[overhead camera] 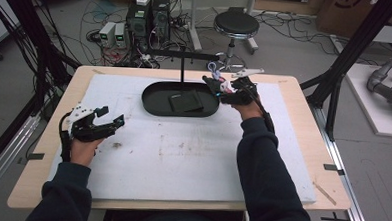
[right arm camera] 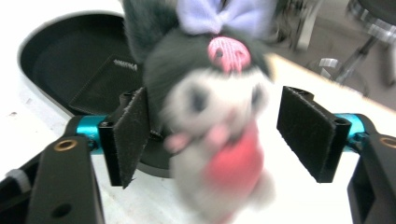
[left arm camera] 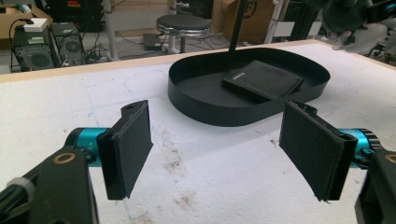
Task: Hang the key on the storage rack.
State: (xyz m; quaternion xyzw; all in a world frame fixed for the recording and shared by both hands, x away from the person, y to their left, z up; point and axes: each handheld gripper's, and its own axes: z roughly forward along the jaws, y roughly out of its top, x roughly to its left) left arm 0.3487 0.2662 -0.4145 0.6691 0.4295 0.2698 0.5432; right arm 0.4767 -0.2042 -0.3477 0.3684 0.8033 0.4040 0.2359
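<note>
A dark plush toy (right arm camera: 219,116) with a lilac bow, a white face and a red belly sits blurred between the wide-apart jaws of my right gripper (right arm camera: 219,135); it brushes one jaw and is not clamped. From above, the toy (overhead camera: 220,80) and right gripper (overhead camera: 215,87) are at the right end of the black oval tray (overhead camera: 149,106). A flat black pad (overhead camera: 185,101) lies in the tray beside a T-shaped stand (overhead camera: 182,67). My left gripper (overhead camera: 111,116) is open and empty over the mat at the left, facing the tray (left arm camera: 219,114).
A white foam mat (overhead camera: 182,155) covers most of the wooden table (overhead camera: 302,145). Beyond the far edge stand a stool (overhead camera: 236,24), computer boxes (overhead camera: 148,16) and loose cables. Black frame posts (overhead camera: 354,52) rise at both sides.
</note>
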